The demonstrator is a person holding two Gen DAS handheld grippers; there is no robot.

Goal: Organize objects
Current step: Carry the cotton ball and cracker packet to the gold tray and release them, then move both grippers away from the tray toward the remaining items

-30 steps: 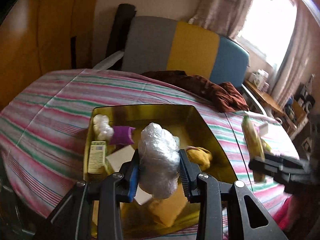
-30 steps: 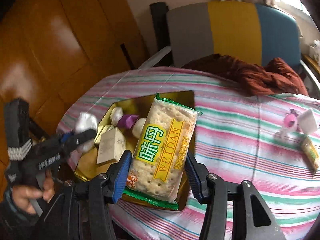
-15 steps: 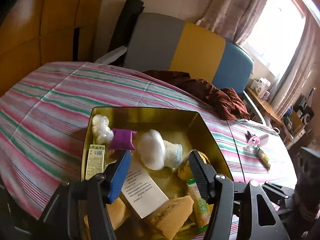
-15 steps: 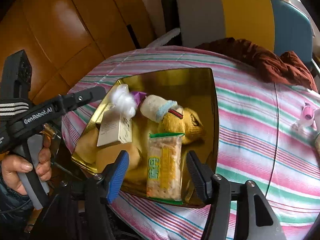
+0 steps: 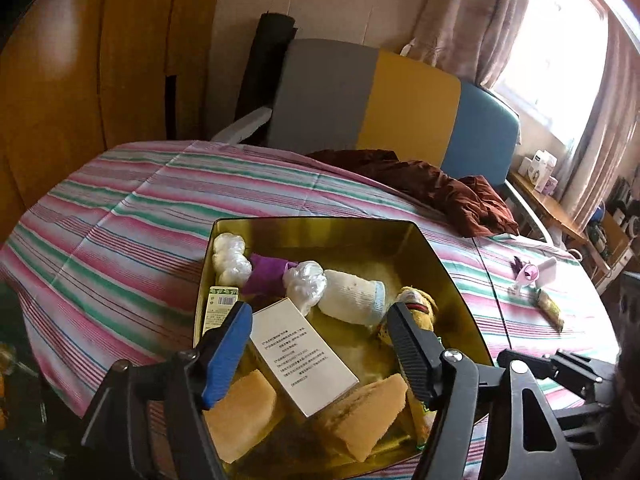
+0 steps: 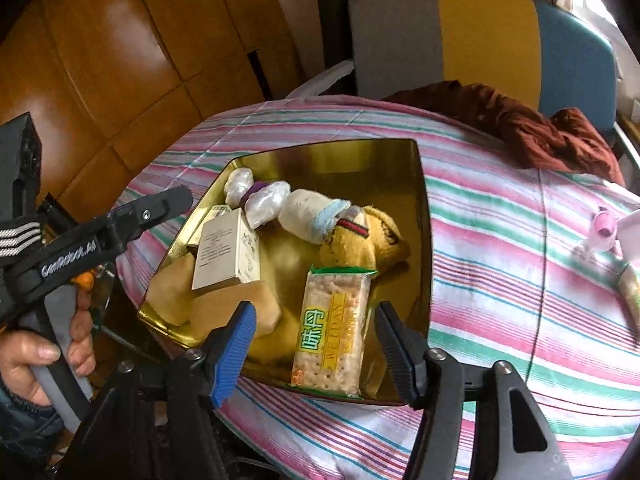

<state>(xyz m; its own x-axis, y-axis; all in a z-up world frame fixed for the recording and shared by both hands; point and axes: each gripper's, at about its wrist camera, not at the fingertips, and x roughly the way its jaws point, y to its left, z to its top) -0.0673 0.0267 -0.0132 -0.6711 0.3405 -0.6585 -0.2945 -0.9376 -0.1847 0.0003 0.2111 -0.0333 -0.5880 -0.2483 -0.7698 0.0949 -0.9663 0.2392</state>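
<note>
The left gripper (image 5: 320, 330) hangs over the near end of the tin (image 5: 312, 224), jaws parted and just opened wider, gripping nothing. Below the gap a white box (image 5: 304, 356) lies tilted on two tan sponges (image 5: 240, 420). Beyond the box sit a plastic wad (image 5: 306, 284), a rolled white sock (image 5: 352, 298), a purple piece (image 5: 266, 274) and a second wad (image 5: 228, 256) by the tin's far left corner. A green-and-white carton (image 5: 218, 308) lies along the left wall, and a yellow plush toy (image 5: 416, 302) shows behind the right finger.

The right gripper (image 6: 314, 342) is released too, its jaws having just spread, with nothing pressed between the pads. Between and below them, the cracker pack (image 6: 332, 332) lies in the tin's near right part, its lower end at the rim and its green-edged top by the plush toy. The left gripper also shows from this side, held in a hand (image 6: 44, 352) at the tin's left edge.

The tin rests on a striped cloth (image 6: 500, 300). Well off to its right lie a pink-and-white gadget (image 6: 608, 228) and a small wrapped snack (image 5: 550, 312). A brown garment (image 6: 520, 124) is bunched at the cloth's far edge, in front of a grey, yellow and blue chair back (image 6: 480, 36).
</note>
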